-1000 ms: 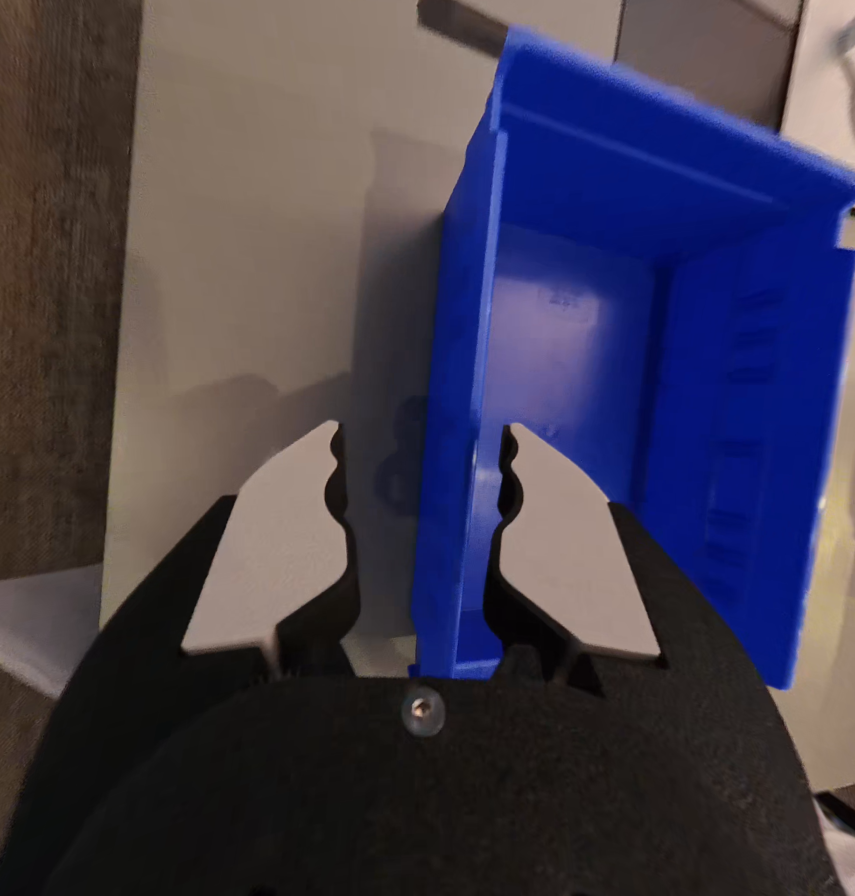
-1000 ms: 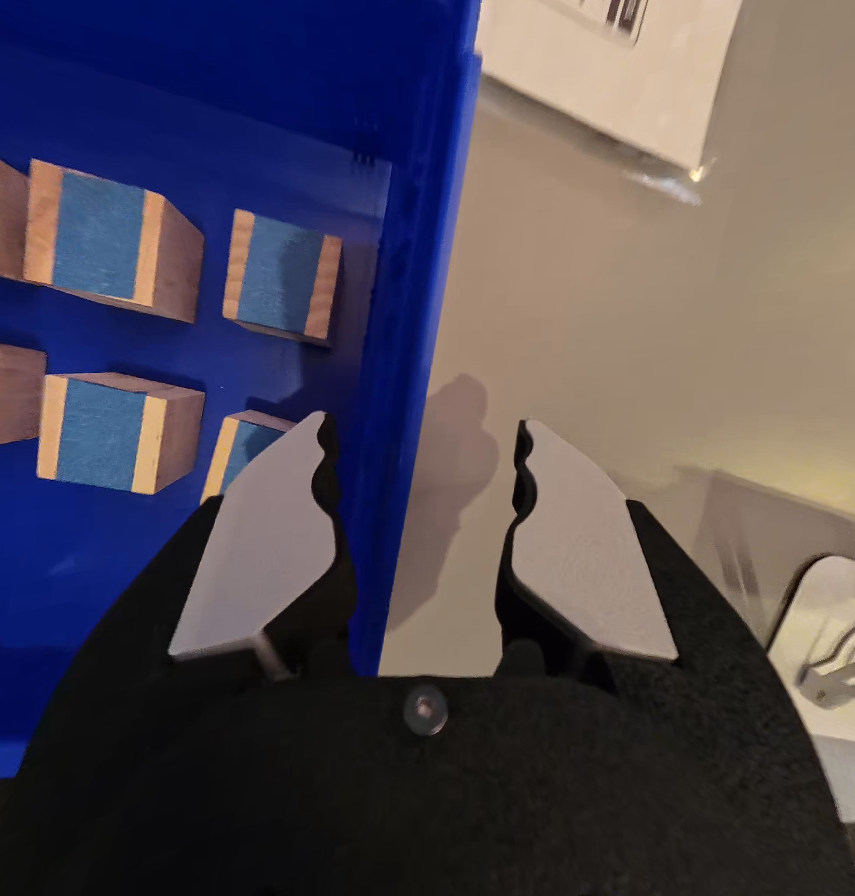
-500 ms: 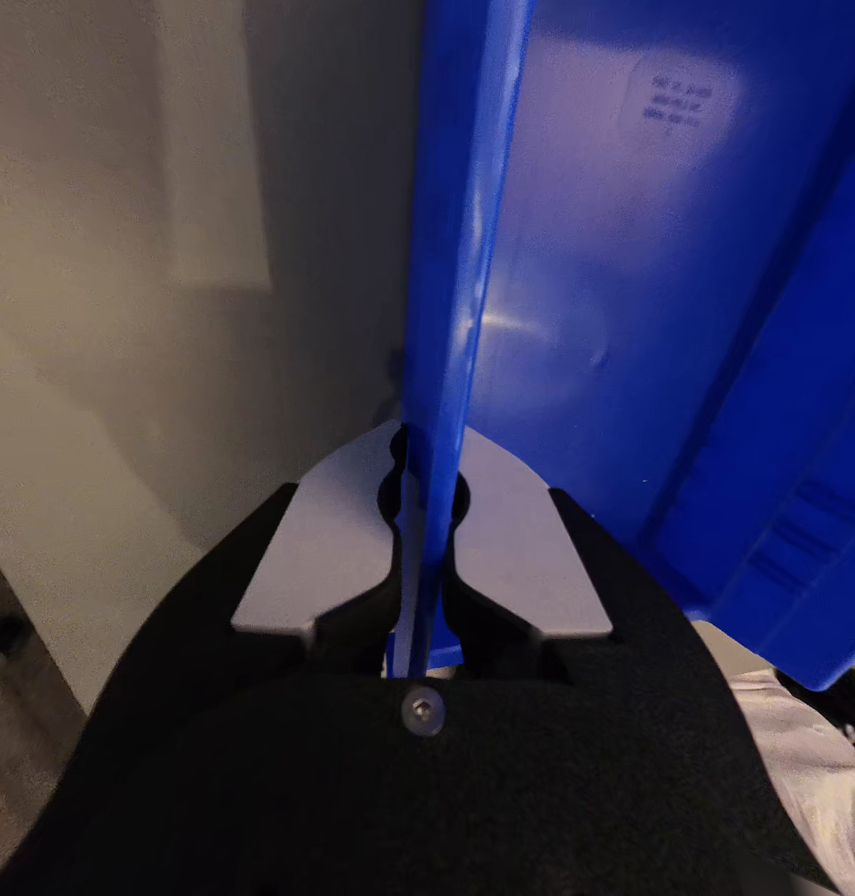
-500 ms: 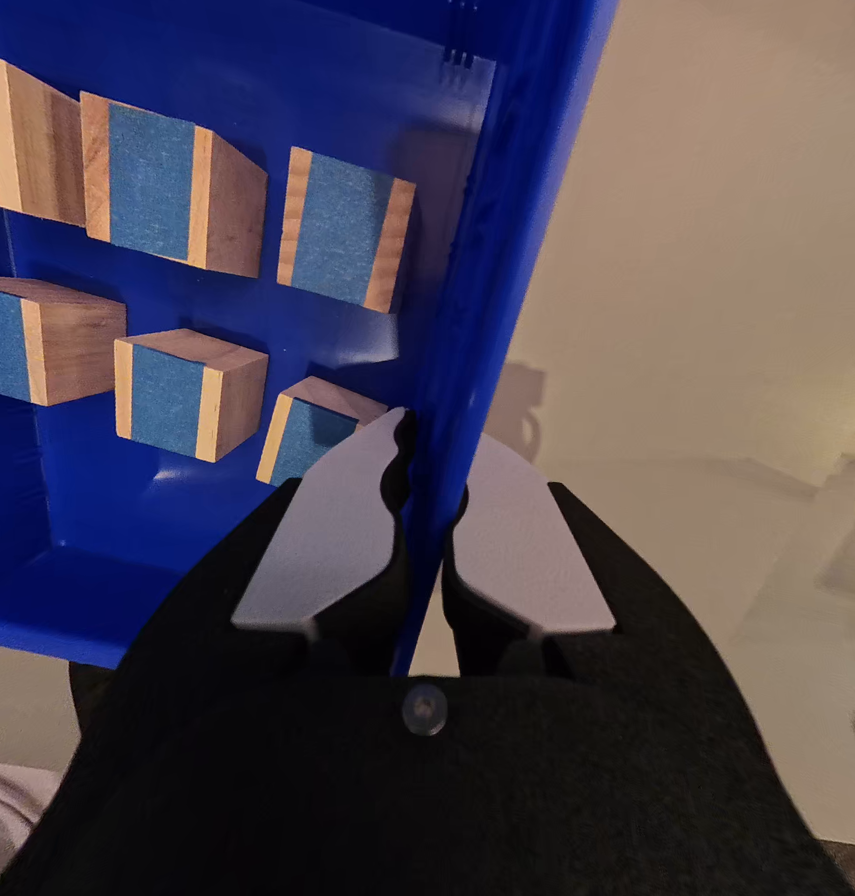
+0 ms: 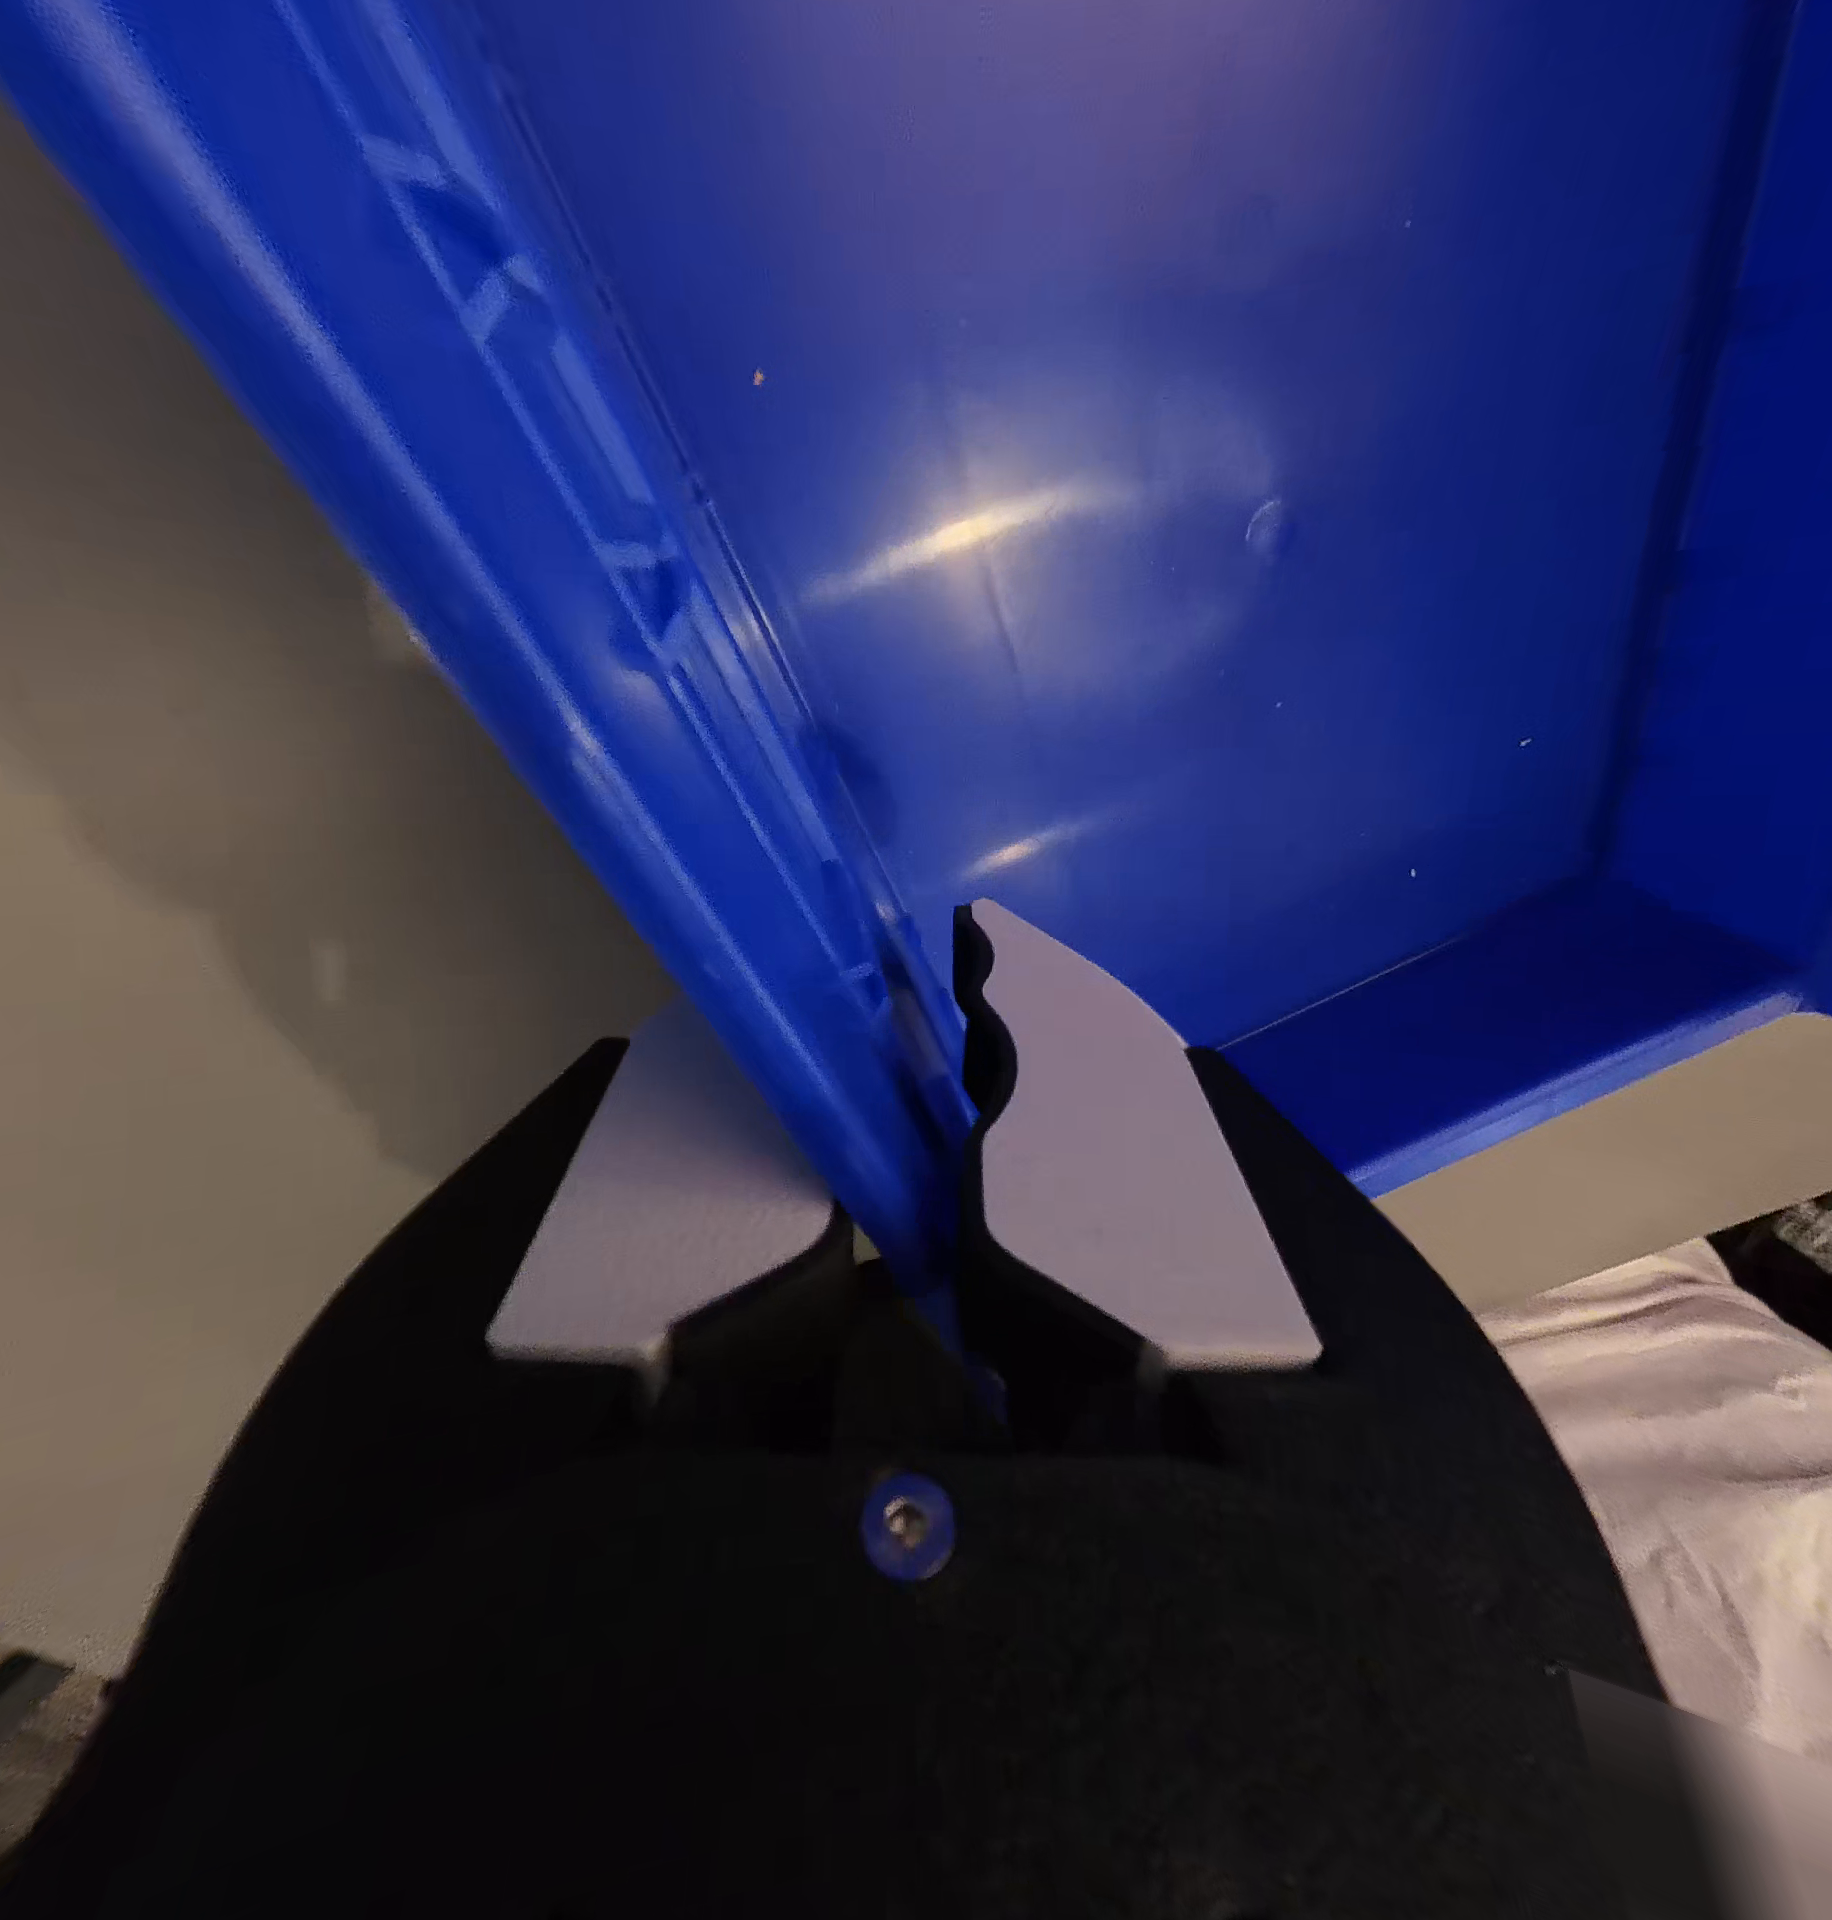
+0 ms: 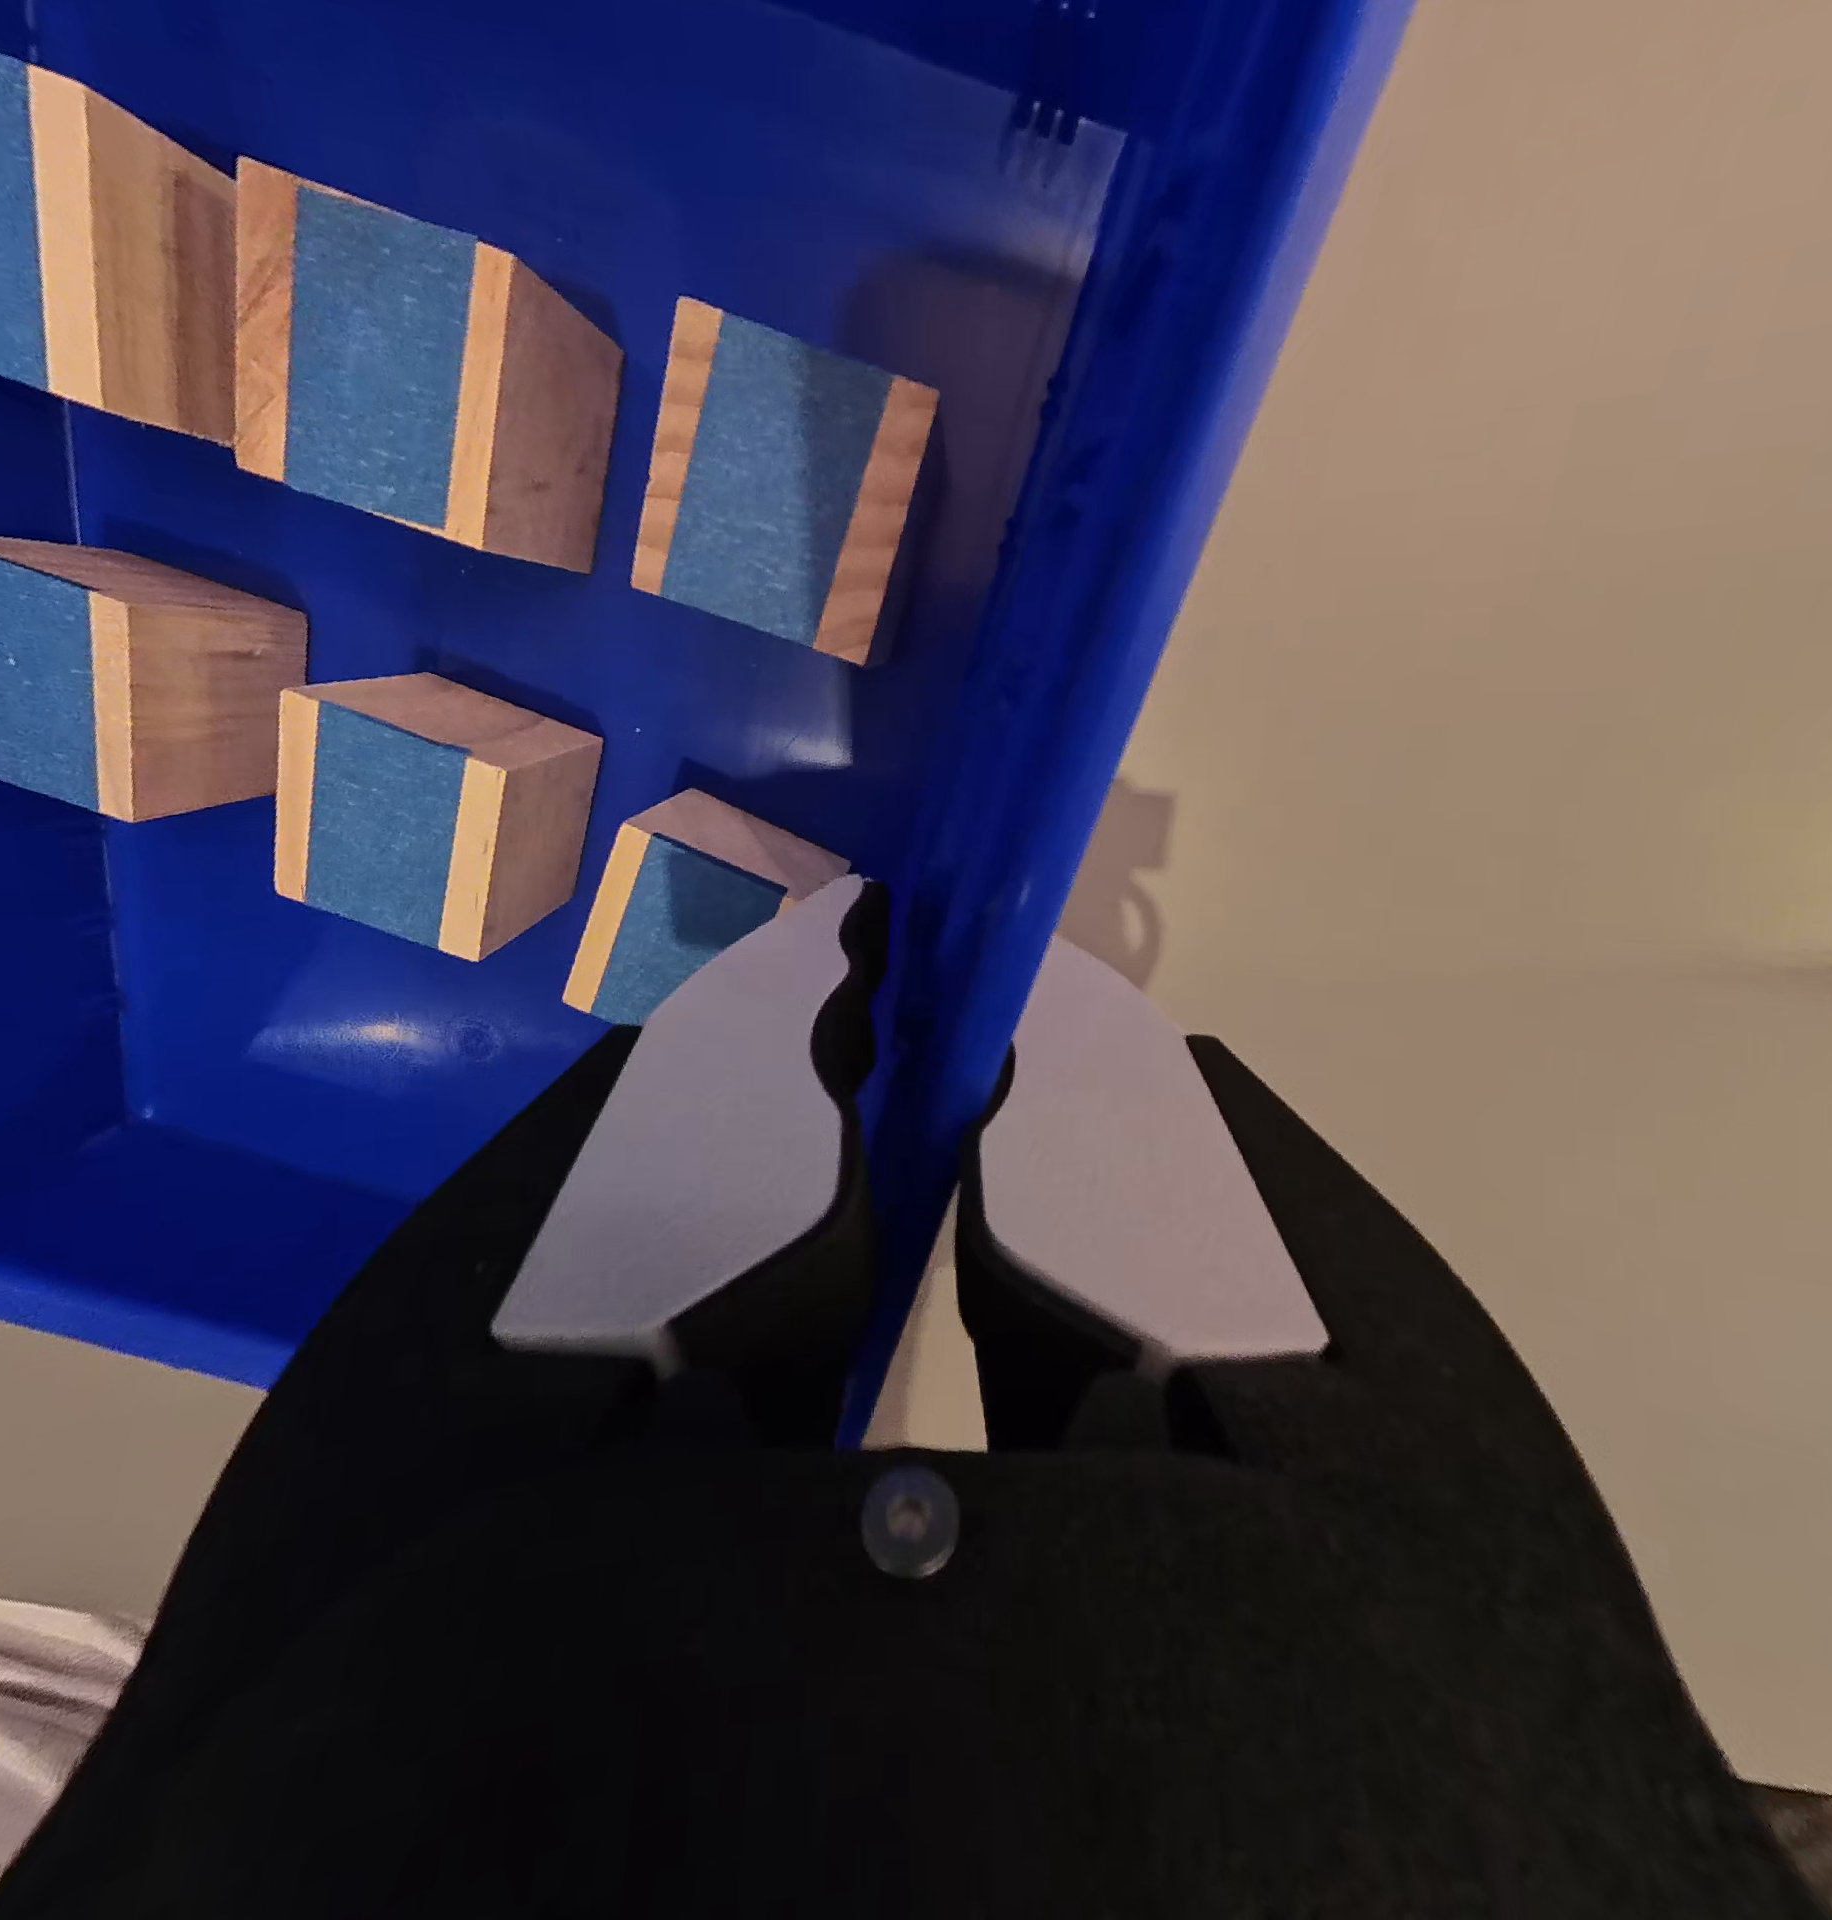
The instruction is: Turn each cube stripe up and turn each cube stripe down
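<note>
Clamping opposite walls of the blue bin [image 6: 1005, 727], left gripper [image 5: 927, 1049] and right gripper [image 6: 927, 997] fingers carry it level, likely so the striped cubes [image 6: 777, 478] stay put

The blue bin [image 5: 1151, 468] is cut off by the top edge in both views. Its wall hides one finger tip of each hand-held gripper. Two wooden cubes [image 6: 18, 218] at the left are cut off, and a finger [image 6: 725, 1122] hides part of the nearest cube [image 6: 683, 904].

I can read no writing, number or sign here: the blue bin [image 5: 1203, 468] shows only bare plastic, and the cubes [image 6: 777, 478] at my ten o'clock carry plain blue stripes.
</note>
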Available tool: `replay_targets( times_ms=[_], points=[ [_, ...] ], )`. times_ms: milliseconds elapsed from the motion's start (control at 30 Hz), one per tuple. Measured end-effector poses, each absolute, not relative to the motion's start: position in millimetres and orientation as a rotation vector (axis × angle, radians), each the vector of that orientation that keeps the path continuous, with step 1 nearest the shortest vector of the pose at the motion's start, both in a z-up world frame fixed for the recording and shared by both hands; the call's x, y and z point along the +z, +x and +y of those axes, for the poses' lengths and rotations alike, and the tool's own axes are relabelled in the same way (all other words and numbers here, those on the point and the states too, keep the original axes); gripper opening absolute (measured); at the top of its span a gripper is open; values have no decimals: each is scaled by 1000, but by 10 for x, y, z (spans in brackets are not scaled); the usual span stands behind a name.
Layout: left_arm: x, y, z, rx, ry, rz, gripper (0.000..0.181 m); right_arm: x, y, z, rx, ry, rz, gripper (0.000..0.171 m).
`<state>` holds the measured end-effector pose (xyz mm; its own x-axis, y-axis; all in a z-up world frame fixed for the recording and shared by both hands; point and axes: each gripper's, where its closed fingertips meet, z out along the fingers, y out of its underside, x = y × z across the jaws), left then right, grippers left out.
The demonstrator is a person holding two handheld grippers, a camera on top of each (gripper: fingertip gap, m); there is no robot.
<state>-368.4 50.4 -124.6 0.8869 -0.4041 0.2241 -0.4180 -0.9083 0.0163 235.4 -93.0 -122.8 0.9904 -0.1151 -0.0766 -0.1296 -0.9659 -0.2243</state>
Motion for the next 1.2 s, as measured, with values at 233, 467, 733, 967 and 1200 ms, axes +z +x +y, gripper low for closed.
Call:
replay_targets(
  times_ms=[233, 467, 733, 967, 1200],
  points=[
    [-1261, -2950, 300, 311, 2955, -897, 16, -1218, 1719, -630, 126, -2896, 70, 17],
    [-1269, -2692, 217, 338, 2927, -1048, 17, -1224, 1378, -422, 70, -2942, -49, 19],
    [-1022, -2659, 251, 648, 2909, -1040, 26, -1241, 1444, -405, -7, -3026, -59, 19],
    [-166, -3146, 451, 1006, 3147, -970, 15, -1396, 1340, -411, 254, -3099, 13, 7],
    [1131, -3754, 502, 1119, 3764, -1241, 18, -1372, 1427, -344, 266, -3089, -10, 5]
  ],
)
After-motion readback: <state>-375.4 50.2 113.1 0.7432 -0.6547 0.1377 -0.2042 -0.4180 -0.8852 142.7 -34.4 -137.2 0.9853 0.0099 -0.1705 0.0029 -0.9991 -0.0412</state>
